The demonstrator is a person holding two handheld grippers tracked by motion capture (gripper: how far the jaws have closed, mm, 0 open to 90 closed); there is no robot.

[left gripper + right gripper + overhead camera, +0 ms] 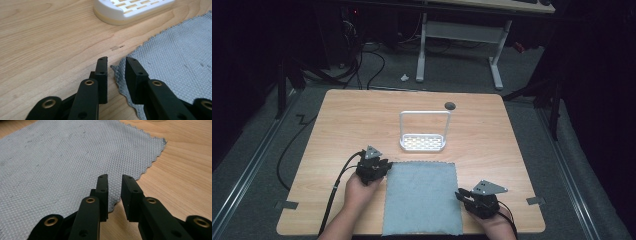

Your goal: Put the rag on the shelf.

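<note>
Both tongs, left (116, 65) and right (114, 182), are being held apart astride the cloth (422, 197) edges; a shallow bite risks slipping off.

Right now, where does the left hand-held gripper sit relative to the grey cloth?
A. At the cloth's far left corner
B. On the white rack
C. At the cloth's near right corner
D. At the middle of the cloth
A: in the high view the left hand-held gripper sits at the far left corner of the grey cloth, and the left gripper view shows that corner between its parted jaws.
</note>
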